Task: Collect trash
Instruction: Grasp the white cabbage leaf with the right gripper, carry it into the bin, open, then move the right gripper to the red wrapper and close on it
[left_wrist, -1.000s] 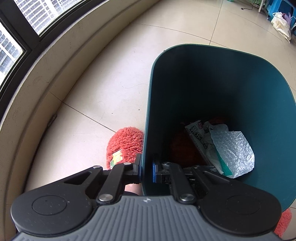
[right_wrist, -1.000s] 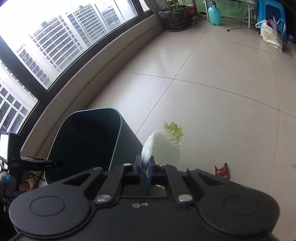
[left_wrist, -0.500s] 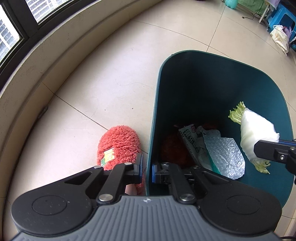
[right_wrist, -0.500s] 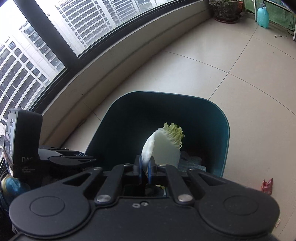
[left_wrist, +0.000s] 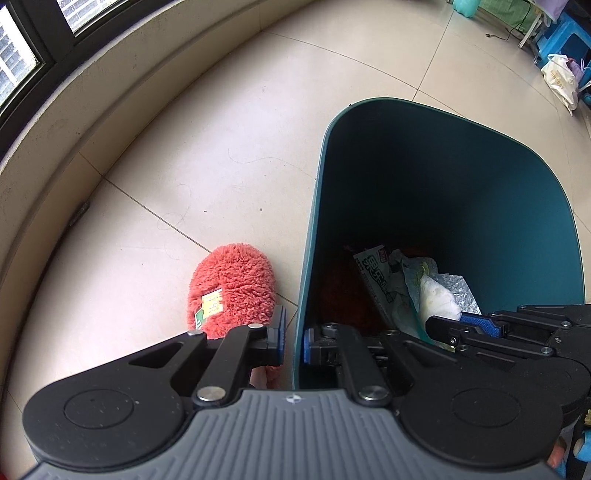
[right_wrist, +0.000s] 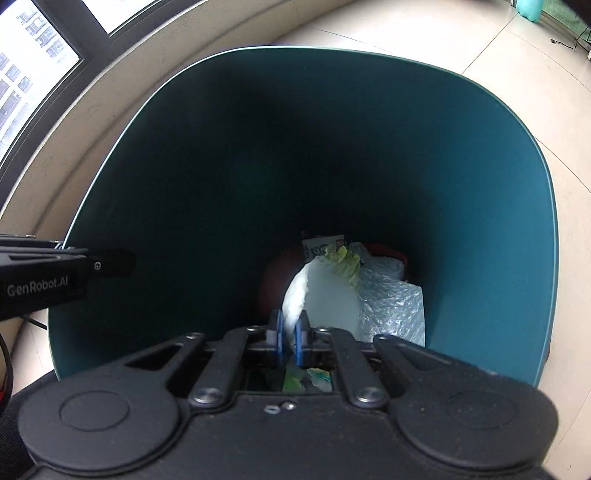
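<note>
A: Where does the left gripper (left_wrist: 291, 341) sit?

B: On the near left edge of the tall dark teal plastic bin (left_wrist: 498, 192). Its jaws are closed on the bin's thin wall, one blue pad outside, one inside.

A: And the right gripper (right_wrist: 290, 334)?

B: It points down into the bin's mouth. Its jaws are opening, with the stem end of a pale white cabbage leaf with a frilly green tip (right_wrist: 325, 291) between the two blue pads. The gap is narrow; the pads stand right at the stem, and I cannot tell whether they press on it.

A: Where does the leaf lie otherwise?

B: Inside the bin, its green tip pointing toward the far side, above the litter at the bottom. In the left wrist view it shows as a white lump (left_wrist: 437, 301) just beyond the right gripper's fingertips.

A: What is at the bottom?

B: A crinkled silvery plastic bag (right_wrist: 395, 306) to the right of the leaf, a printed white wrapper (right_wrist: 319, 247) at the far side, and something dark red under them that is too dim to name.

A: Anything outside the bin?

B: A fluffy coral-red slipper with a small green and yellow label (left_wrist: 232, 284) rests on the beige tiled floor (left_wrist: 221, 140), just left of the bin. A curved cream wall under a dark-framed window (left_wrist: 44, 48) runs along the far left. A white plastic carrier bag (left_wrist: 559, 79) lies far off at the right.
</note>
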